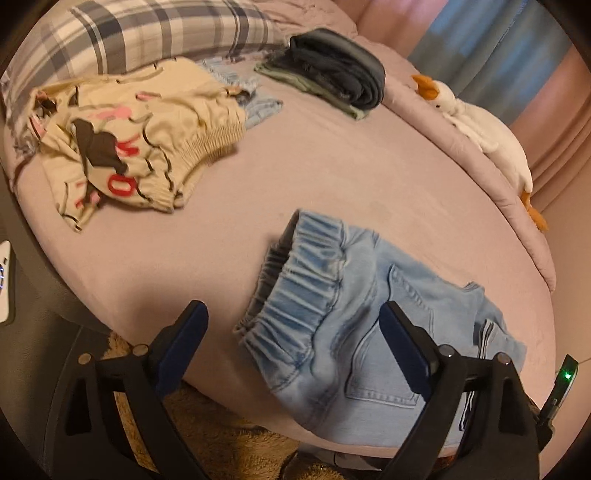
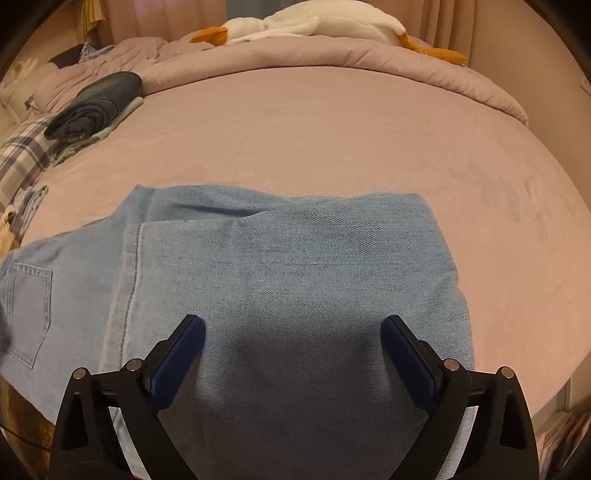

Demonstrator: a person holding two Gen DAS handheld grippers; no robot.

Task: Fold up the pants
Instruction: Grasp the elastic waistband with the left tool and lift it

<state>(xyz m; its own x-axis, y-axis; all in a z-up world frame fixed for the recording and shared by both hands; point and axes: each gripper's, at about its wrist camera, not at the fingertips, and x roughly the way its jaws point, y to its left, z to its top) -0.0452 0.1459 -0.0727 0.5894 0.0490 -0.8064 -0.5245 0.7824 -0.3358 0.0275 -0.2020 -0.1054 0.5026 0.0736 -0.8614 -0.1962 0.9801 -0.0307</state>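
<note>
Two grippers, left gripper [image 1: 291, 314] and right gripper [image 2: 291, 328], fingers spread wide, empty, above folded light-blue denim pants [image 2: 280, 280].

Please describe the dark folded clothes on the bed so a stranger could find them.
On the pink bed, look toward its far side, near the plaid pillow. The dark folded stack rests on a pale green garment, neat, unlike the crumpled cream clothing.

The jeans [image 2: 280, 280] run off the right-wrist view's left and bottom edges.
</note>
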